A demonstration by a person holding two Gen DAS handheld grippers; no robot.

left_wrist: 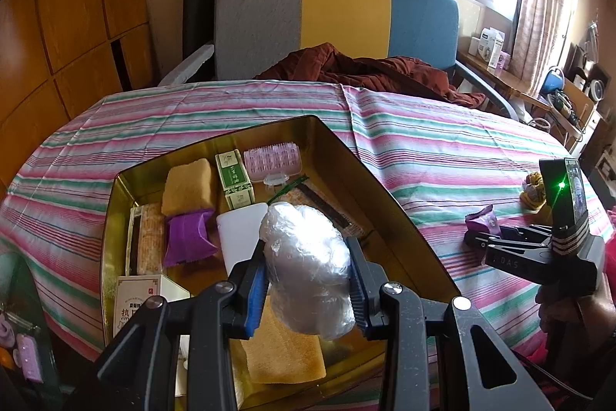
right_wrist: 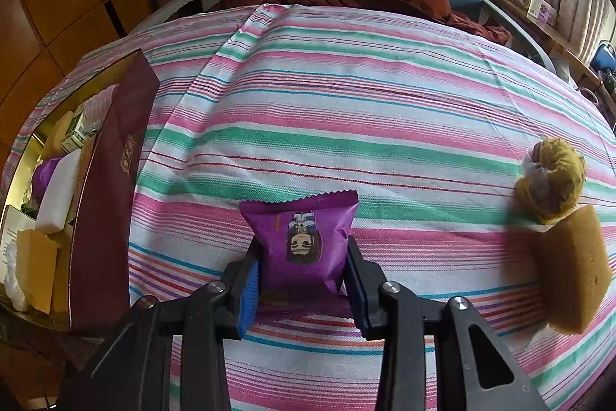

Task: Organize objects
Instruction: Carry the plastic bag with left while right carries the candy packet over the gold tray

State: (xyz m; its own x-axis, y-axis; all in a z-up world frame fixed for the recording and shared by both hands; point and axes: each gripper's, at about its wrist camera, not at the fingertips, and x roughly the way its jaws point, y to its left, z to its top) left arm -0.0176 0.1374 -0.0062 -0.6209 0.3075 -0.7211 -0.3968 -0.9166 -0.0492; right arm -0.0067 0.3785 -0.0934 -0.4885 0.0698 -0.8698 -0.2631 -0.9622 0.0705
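Observation:
My left gripper [left_wrist: 308, 268] is shut on a crumpled clear plastic bag [left_wrist: 308, 264], held above the gold-lined tin box [left_wrist: 389, 195]. The box holds a yellow sponge [left_wrist: 186, 189], a green carton [left_wrist: 234, 182], a pink brush [left_wrist: 272, 160], a purple packet [left_wrist: 188, 237] and a white block [left_wrist: 240, 232]. My right gripper [right_wrist: 302, 264] is shut on a purple snack packet [right_wrist: 304, 241] lying on the striped cloth [right_wrist: 346, 103]. In the left wrist view the right gripper [left_wrist: 475, 237] shows at the right with the purple snack packet [left_wrist: 481, 220].
A yellow sponge [right_wrist: 569, 264] and a bundle of mustard-coloured cloth [right_wrist: 554, 176] lie at the right on the cloth. The box's dark red wall [right_wrist: 111, 180] stands at the left. Behind the table are a grey, yellow and blue chair [left_wrist: 335, 18] and a brown garment [left_wrist: 365, 72].

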